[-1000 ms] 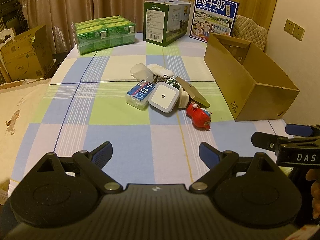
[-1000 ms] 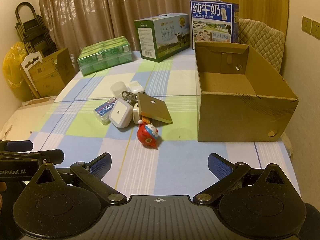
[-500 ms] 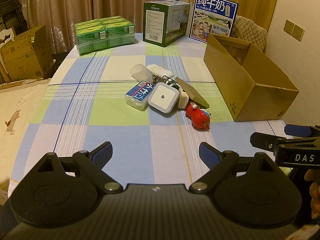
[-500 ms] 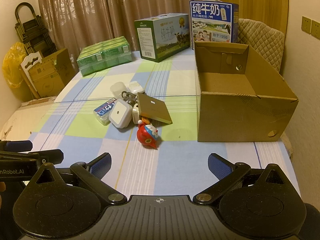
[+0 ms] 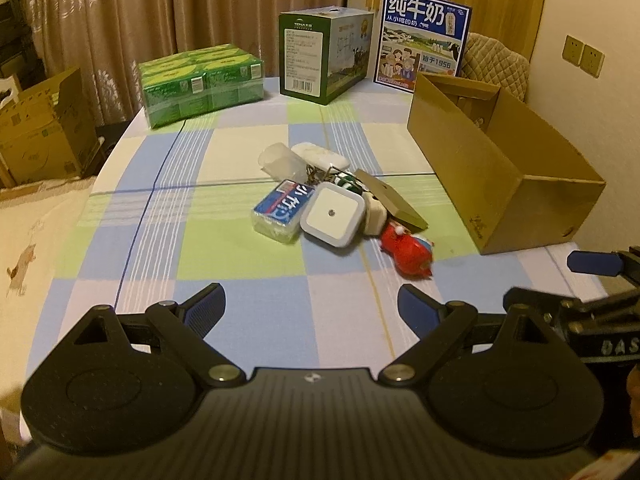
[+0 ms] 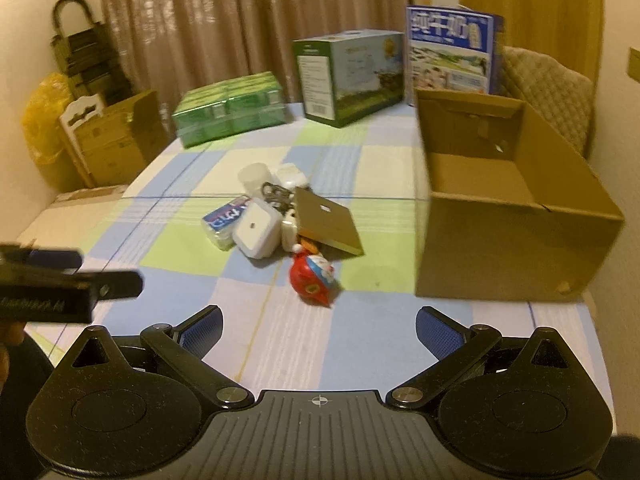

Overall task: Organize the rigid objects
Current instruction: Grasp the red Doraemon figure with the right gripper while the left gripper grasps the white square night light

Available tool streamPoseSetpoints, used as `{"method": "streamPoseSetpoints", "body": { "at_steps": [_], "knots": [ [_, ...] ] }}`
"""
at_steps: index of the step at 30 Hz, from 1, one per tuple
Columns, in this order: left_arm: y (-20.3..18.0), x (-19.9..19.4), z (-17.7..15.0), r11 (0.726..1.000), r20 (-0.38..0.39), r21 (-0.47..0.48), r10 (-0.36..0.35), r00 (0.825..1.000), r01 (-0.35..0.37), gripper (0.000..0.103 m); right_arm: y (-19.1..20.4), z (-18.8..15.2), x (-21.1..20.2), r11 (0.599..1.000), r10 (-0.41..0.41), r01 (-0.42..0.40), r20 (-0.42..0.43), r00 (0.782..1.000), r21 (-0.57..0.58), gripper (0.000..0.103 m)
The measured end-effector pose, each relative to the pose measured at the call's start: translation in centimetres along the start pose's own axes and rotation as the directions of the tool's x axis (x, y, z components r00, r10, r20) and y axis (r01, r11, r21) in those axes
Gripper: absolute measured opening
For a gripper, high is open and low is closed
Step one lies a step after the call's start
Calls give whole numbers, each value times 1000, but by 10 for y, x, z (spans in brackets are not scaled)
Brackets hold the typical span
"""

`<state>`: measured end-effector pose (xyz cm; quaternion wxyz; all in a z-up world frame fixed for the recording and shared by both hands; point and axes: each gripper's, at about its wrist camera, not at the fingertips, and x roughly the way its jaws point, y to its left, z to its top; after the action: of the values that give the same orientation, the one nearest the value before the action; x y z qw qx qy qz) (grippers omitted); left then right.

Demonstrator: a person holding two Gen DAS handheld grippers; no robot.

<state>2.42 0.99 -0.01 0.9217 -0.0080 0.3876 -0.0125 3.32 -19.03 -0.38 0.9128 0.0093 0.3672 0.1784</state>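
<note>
checkered tablecloth (image 5: 224, 280) covers the table before brown curtains (image 5: 120, 8). mid-table lies a touching cluster: blue packet (image 5: 283, 210), white square night light (image 5: 332, 216), tan card (image 5: 390, 200), red toy (image 5: 408, 250) nearest. right of them stands an open cardboard box (image 6: 516, 240). left gripper (image 5: 310, 306) and right gripper (image 6: 318, 324) hover near, jaws wide, holding nothing.

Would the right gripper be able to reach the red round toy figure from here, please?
Probably yes: the right gripper is open, and only bare checked tablecloth lies before the red round toy figure.
</note>
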Motion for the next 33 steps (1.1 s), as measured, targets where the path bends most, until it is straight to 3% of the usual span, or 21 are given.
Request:
{"method": "streamPoseSetpoints", "body": {
  "at_steps": [10, 12, 18, 28, 33],
  "knots": [
    [25, 60, 14, 999, 10, 40, -16, 1000, 15, 91, 2, 9, 56, 995, 23, -23, -3, 1000, -93, 100],
    [29, 73, 16, 999, 1, 49, -18, 1000, 18, 91, 0, 8, 68, 995, 25, -25, -11, 1000, -100, 87],
    [30, 107, 22, 991, -22, 109, -81, 996, 83, 91, -2, 7, 107, 987, 30, -34, -29, 999, -155, 76],
    [26, 137, 20, 977, -3, 195, -82, 997, 81, 91, 3, 12, 159, 969, 43, -53, -48, 998, -243, 60],
    [27, 143, 16, 978, -4, 187, -93, 996, 92, 91, 5, 9, 170, 959, 27, -43, -61, 998, -281, 44]
  ]
}}
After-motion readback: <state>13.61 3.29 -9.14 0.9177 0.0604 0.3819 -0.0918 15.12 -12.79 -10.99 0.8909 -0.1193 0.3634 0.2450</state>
